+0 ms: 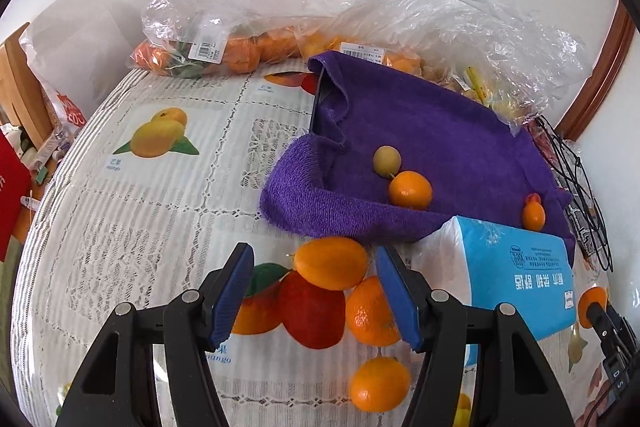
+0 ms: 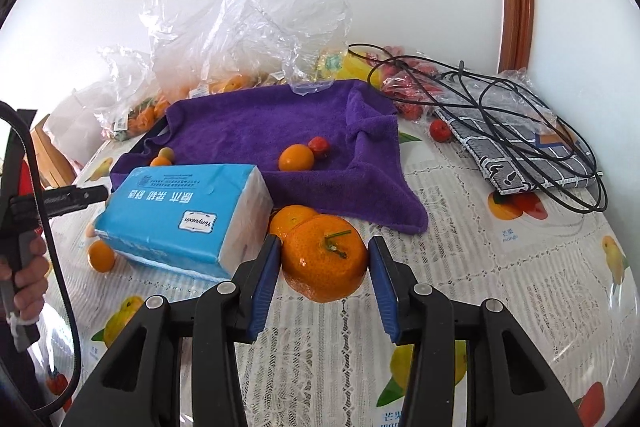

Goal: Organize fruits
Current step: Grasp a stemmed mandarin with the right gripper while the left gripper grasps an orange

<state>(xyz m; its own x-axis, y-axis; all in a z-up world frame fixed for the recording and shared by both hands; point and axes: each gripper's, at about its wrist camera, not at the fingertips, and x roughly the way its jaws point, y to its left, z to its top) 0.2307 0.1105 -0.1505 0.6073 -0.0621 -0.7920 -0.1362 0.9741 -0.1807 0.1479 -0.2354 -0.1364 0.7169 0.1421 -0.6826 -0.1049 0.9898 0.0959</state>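
My left gripper (image 1: 316,291) is open just above the tablecloth, with an oval orange kumquat (image 1: 331,263) lying between its blue pads; a gap shows on the left side. A small round orange (image 1: 379,383) lies nearer, below the fingers. My right gripper (image 2: 324,267) is shut on a stemmed mandarin (image 2: 325,259), and a second orange (image 2: 294,218) sits just behind it. A purple towel (image 1: 420,131) draped over a tray holds an orange (image 1: 411,189), a yellow-green fruit (image 1: 386,160) and a small orange-red one (image 1: 533,213).
A blue tissue pack (image 2: 180,215) lies between the two grippers. Plastic bags of oranges (image 1: 224,51) line the back by the wall. Black cables (image 2: 500,115) and a patterned pouch lie at the right. The cloth bears printed fruit pictures. A hand (image 2: 28,279) grips the left tool.
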